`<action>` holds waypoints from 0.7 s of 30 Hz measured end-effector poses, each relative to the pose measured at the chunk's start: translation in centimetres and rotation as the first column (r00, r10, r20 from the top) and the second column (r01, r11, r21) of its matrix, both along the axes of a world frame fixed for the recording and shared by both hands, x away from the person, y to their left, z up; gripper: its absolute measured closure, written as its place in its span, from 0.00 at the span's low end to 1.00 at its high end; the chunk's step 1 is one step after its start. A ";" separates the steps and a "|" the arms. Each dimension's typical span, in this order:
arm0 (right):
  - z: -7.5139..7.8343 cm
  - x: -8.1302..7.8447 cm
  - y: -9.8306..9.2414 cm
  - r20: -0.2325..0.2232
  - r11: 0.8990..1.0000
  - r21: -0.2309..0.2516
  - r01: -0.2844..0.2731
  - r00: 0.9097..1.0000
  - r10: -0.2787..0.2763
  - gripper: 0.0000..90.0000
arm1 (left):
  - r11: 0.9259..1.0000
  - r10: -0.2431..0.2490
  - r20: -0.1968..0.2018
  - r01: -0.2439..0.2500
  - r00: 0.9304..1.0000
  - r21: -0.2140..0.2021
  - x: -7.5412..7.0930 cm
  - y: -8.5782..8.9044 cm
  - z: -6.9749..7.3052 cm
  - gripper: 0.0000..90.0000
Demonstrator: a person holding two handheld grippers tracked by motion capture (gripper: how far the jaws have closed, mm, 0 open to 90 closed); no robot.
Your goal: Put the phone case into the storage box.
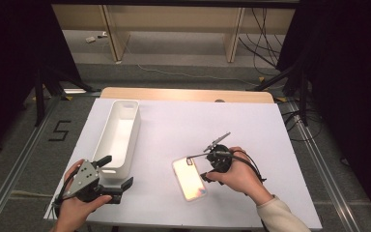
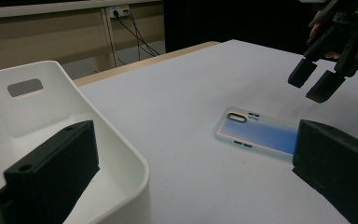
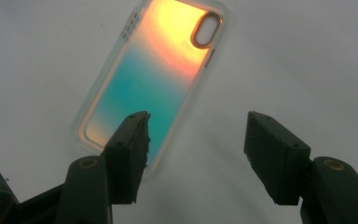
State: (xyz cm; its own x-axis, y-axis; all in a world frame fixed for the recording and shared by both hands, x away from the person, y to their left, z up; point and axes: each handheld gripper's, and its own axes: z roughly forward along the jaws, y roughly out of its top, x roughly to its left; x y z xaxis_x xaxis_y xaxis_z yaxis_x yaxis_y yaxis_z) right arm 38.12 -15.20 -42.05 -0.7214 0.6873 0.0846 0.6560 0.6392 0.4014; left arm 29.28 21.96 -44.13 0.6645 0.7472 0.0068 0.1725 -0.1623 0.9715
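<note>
Since the phone case (image 1: 189, 178) lies flat near the table's (image 1: 270, 145) front edge, with both the right gripper (image 3: 193, 140) and left gripper (image 2: 191, 186) empty, jaws apart, a shallow regrasp may skid it off.

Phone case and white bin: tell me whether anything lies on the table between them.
Nothing visible does. The phone case lies flat on the white table, and only bare surface separates it from the white bin. The right gripper hangs open above the case, holding nothing.
</note>
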 end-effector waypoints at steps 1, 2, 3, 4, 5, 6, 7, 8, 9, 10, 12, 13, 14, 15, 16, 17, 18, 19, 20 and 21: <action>0.1 0.2 0.1 -0.012 1.000 -0.015 0.003 1.000 -0.003 0.46 | 1.000 0.000 0.001 0.000 1.000 0.000 0.0 0.0 0.0 0.00; 0.1 0.3 0.1 -0.026 1.000 -0.027 0.002 1.000 -0.003 0.46 | 1.000 0.000 0.001 0.000 1.000 0.001 0.0 0.0 0.0 0.00; 0.2 0.5 0.3 -0.040 0.999 -0.037 0.006 0.999 -0.008 0.46 | 1.000 0.000 0.001 0.000 1.000 0.001 0.0 0.0 0.0 0.00; 0.3 0.6 0.4 -0.053 0.999 -0.047 0.006 0.999 -0.009 0.46 | 1.000 0.000 0.001 0.000 1.000 0.001 0.0 0.0 0.0 0.00; 0.3 0.8 0.5 -0.061 0.999 -0.051 0.007 0.998 -0.010 0.46 | 1.000 0.000 0.000 0.000 1.000 0.000 0.0 0.0 0.0 0.00; 0.4 0.9 0.7 -0.068 0.998 -0.060 0.009 0.998 -0.013 0.46 | 1.000 0.001 0.000 -0.001 1.000 0.000 0.0 0.0 0.0 0.00; 0.4 1.1 0.9 -0.073 0.998 -0.066 0.006 0.997 -0.011 0.46 | 1.000 0.000 0.001 0.000 1.000 0.000 0.0 0.0 0.0 0.00; 0.4 1.3 1.0 -0.073 0.997 -0.078 -0.001 0.997 -0.004 0.47 | 1.000 0.000 0.001 0.000 1.000 -0.001 0.0 0.0 0.0 0.00; 0.4 1.4 1.2 -0.069 0.997 -0.082 -0.005 0.998 -0.001 0.48 | 1.000 -0.002 0.003 0.002 1.000 0.002 0.0 0.1 0.0 0.00; 0.3 1.5 1.4 -0.068 0.996 -0.090 -0.011 0.998 0.005 0.48 | 1.000 -0.002 0.005 0.002 1.000 0.003 0.0 0.1 0.0 0.00; 0.2 1.8 1.7 -0.079 0.995 -0.104 -0.005 0.997 -0.003 0.48 | 1.000 -0.002 0.005 0.002 1.000 0.002 0.0 0.1 0.0 0.00; 0.1 1.8 1.9 -0.082 0.994 -0.107 -0.005 0.997 -0.004 0.49 | 1.000 -0.002 0.006 0.002 1.000 0.002 0.0 0.1 0.0 0.00; 0.0 2.0 2.0 -0.089 0.994 -0.106 -0.003 0.996 -0.007 0.50 | 1.000 -0.002 0.006 0.002 1.000 0.002 0.0 0.1 0.0 0.00; -0.1 2.1 2.1 -0.098 0.993 -0.115 -0.006 0.995 -0.005 0.50 | 1.000 -0.002 0.005 0.002 1.000 0.001 0.0 0.1 0.0 0.00; -0.2 2.2 2.2 -0.105 0.992 -0.125 0.001 0.994 -0.014 0.51 | 1.000 -0.003 0.005 0.003 1.000 0.002 0.0 0.1 0.0 0.00; -0.3 2.3 2.3 -0.115 0.991 -0.135 0.007 0.993 -0.023 0.51 | 1.000 -0.002 0.005 0.002 1.000 0.001 0.0 0.1 0.0 0.00; -0.5 2.3 2.4 -0.117 0.990 -0.144 0.008 0.993 -0.025 0.52 | 1.000 -0.002 0.005 0.002 1.000 0.001 0.0 0.1 0.0 0.00; -0.5 2.4 2.5 -0.132 0.989 -0.143 0.019 0.990 -0.038 0.52 | 1.000 -0.002 0.005 0.002 1.000 0.001 0.0 0.1 0.0 0.00; -0.6 2.4 2.6 -0.143 0.989 -0.148 0.023 0.989 -0.045 0.53 | 1.000 -0.002 0.005 0.002 1.000 0.002 0.0 0.1 0.0 0.00; -0.7 2.5 2.7 -0.151 0.988 -0.155 0.023 0.987 -0.047 0.54 | 1.000 -0.002 0.005 0.002 1.000 0.001 0.0 0.1 0.0 0.00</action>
State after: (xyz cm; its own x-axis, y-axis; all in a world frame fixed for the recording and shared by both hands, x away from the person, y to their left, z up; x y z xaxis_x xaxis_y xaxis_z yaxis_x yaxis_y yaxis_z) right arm 40.58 -12.48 -42.74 -0.6831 0.7254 0.0847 0.7254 0.6604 0.1940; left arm 29.30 22.04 -44.12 0.6663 0.7456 0.0114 0.1670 -0.1640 0.9722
